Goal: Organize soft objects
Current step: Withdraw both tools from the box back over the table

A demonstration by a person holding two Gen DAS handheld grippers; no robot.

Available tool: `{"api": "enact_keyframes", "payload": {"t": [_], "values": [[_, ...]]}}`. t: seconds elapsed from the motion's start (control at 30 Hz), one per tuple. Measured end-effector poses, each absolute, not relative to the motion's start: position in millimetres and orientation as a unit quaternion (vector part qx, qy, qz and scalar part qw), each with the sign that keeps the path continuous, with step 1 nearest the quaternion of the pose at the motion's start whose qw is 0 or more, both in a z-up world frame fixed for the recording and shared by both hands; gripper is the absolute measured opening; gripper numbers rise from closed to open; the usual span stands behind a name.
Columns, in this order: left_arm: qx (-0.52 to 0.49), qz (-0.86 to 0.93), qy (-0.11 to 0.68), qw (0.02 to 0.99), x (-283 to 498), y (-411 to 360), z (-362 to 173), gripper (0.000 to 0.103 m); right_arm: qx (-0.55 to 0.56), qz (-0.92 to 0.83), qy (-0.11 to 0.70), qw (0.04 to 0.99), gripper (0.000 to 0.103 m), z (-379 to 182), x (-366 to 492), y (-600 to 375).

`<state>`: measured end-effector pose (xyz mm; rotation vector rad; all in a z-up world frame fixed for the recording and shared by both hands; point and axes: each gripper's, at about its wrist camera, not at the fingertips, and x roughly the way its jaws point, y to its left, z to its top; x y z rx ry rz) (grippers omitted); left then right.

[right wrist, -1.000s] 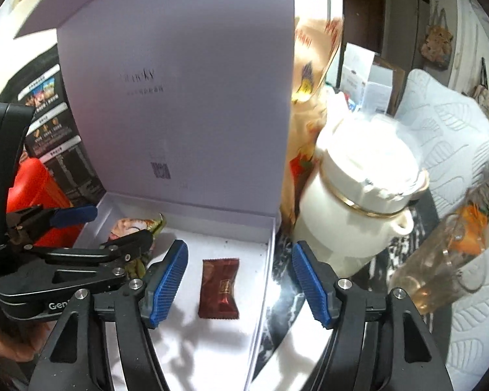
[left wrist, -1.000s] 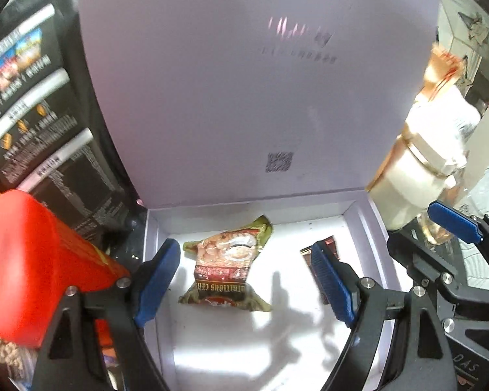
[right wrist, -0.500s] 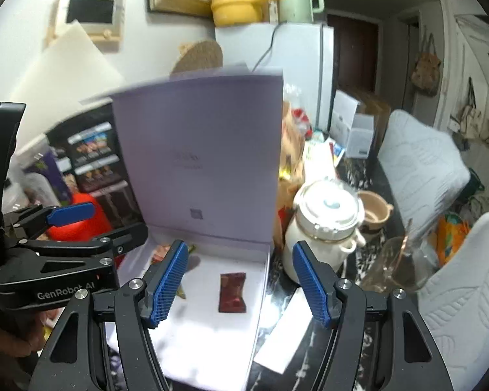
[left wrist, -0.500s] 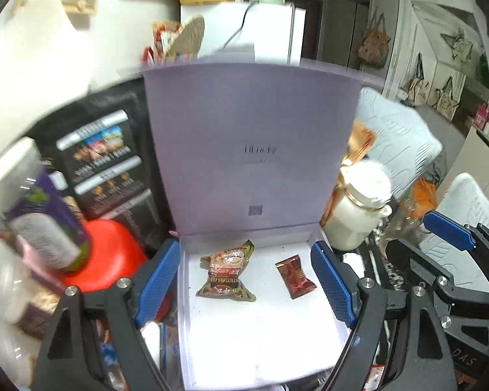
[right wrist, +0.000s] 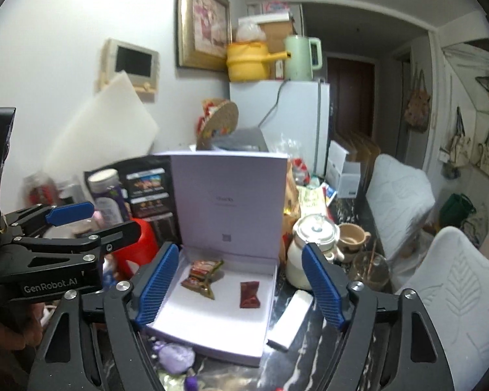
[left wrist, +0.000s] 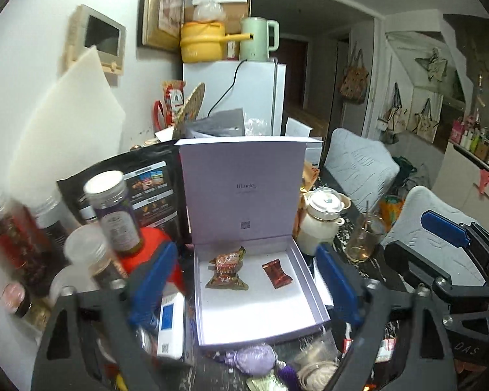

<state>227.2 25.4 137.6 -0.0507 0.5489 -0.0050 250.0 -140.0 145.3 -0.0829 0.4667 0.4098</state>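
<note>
- On the cluttered dark table, the lilac box lies with its lid standing upright at the back; two soft packets rest on its white floor.
- The cereal packet lies toward the left of the box, and the brown candy lies to its right, apart from it. Neither one touches a gripper.
- The left gripper hangs above and in front of the box; its jaws are opening and nothing is between them.
- The right gripper hangs beside it, also in front of the box; its jaws are opening too and they hold nothing.
- I judge that one placing step is finished: both packets are set down in the box, and both claws are free.
- Just in front of the box lies a purple soft pouch, with other small wrapped things near it that are too blurred to name.
- The next move probably calls for lowering one gripper to this pouch, closing gently on its soft body, and then carrying it over the front wall of the box.
- The bottles on the left stand close, so the left claw needs care when it comes down.
</note>
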Motion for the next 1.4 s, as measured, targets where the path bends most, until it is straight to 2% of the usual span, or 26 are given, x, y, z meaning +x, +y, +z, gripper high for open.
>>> {"api": "enact_keyframes", "payload": {"t": [0.03, 0.07, 0.37, 0.57, 0.77, 0.93, 1.23, 1.3, 1.4], "values": [[-0.026, -0.004, 0.262, 0.965, 214.3, 26.2, 139.0, 0.102, -0.041, 0.202, 0.225, 0.952, 0.080, 147.1, 241.6, -140.9], [-0.027, -0.004, 0.253, 0.967, 204.6, 26.8, 139.9, 0.103, -0.041, 0.202, 0.221, 0.953, 0.081, 148.6, 231.7, -141.6], [-0.031, -0.020, 0.238, 0.971, 143.5, 31.8, 136.9, 0.103, -0.043, 0.199, 0.209, 0.957, 0.088, 141.5, 161.7, -146.8], [-0.028, -0.030, 0.243, 0.969, 116.3, 29.9, 119.2, 0.103, -0.034, 0.193, 0.214, 0.957, 0.088, 125.7, 129.1, -150.1], [0.019, -0.012, 0.238, 0.971, 91.8, 16.9, 94.7, 0.103, -0.032, 0.178, 0.224, 0.958, 0.089, 103.1, 102.9, -154.7], [0.006, -0.039, 0.256, 0.966, 78.5, 13.8, 71.0, 0.103, -0.019, 0.165, 0.236, 0.957, 0.090, 79.1, 85.2, -163.5], [0.016, -0.063, 0.289, 0.955, 62.9, -2.3, 26.4, 0.103, -0.006, 0.144, 0.251, 0.957, 0.096, 35.5, 56.9, -181.3], [0.007, -0.076, 0.304, 0.950, 61.8, -5.1, 16.1, 0.103, 0.002, 0.141, 0.257, 0.956, 0.101, 25.0, 51.9, -185.7], [0.001, -0.081, 0.314, 0.946, 58.9, -9.4, 2.0, 0.103, 0.012, 0.147, 0.272, 0.951, 0.101, 10.6, 47.5, -190.7]]}}
